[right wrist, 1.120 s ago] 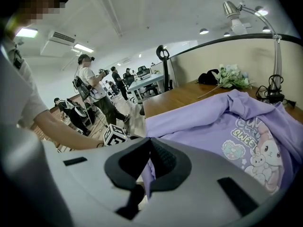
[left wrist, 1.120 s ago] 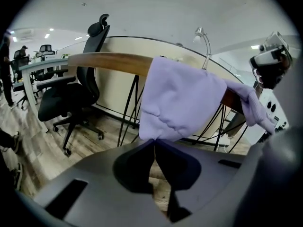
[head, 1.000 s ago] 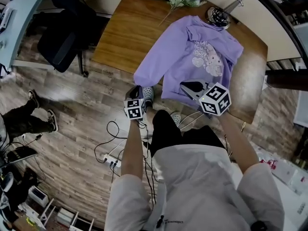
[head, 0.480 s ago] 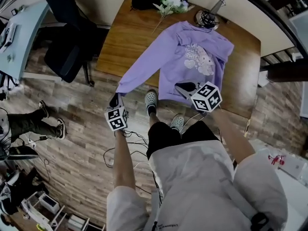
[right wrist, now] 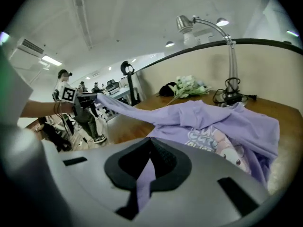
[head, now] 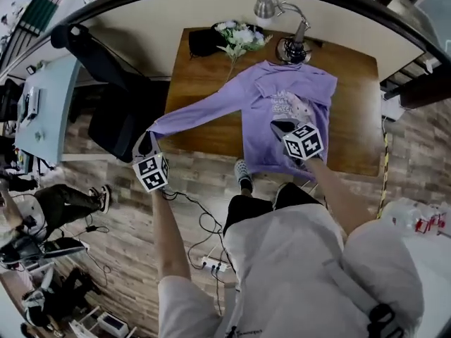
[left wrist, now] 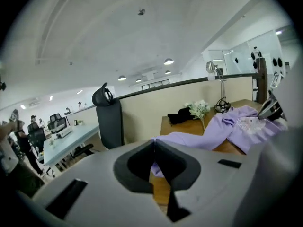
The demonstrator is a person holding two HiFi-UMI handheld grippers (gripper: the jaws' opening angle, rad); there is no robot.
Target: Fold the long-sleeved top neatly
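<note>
Left gripper [head: 149, 138], off the table [head: 204, 83] edge at 8 o'clock: jaws pinched on the sleeve cuff. Right gripper [head: 279, 126]: jaws clamped on the purple top [head: 261, 97], lower front. Sleeve taut, straight; body flat on the table, print up, collar at 12 o'clock by the lamp [head: 271, 9].

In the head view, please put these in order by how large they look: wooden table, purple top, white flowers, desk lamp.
1. wooden table
2. purple top
3. white flowers and desk lamp: they look about alike, so I do not rank them.
</note>
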